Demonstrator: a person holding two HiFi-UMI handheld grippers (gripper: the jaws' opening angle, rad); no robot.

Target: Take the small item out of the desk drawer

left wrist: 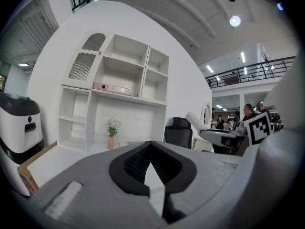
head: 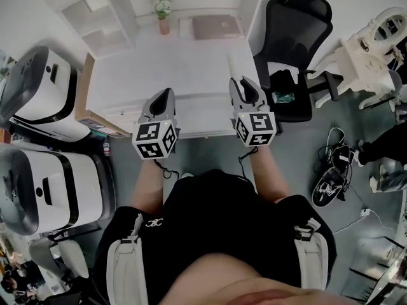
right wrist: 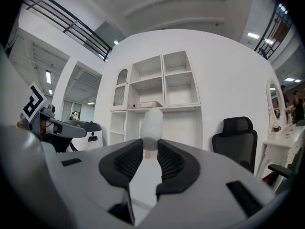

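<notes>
Shelf unit (right wrist: 157, 82) at the back of the white desk (head: 159, 75): open compartments, with one flat box (right wrist: 145, 105) in a middle compartment. Small vase of flowers (head: 163, 16) at the desk's back edge, beside a pinkish flat pad (head: 216, 27).

Right gripper (right wrist: 150, 147) over the desk's front right part, pads pinching the small white cylinder (right wrist: 153, 118), which is upright and projects above the jaw tips. Left gripper (left wrist: 151, 147) over the desk's front edge, jaw tips pressed together with nothing between them.

Counts: two grippers; one cylinder; one vase; one box; one black office chair (head: 292, 49) right of the desk; two white hooded machines left of the desk, one (head: 38, 91) beside it, the other (head: 48, 186) nearer the person.

Desk top plain, white, smooth. Grey floor, with loose cables (head: 337, 148) right of the desk. Large white-walled hall beyond the desk, with a railed gallery (left wrist: 252, 73) and ceiling strip lights.
</notes>
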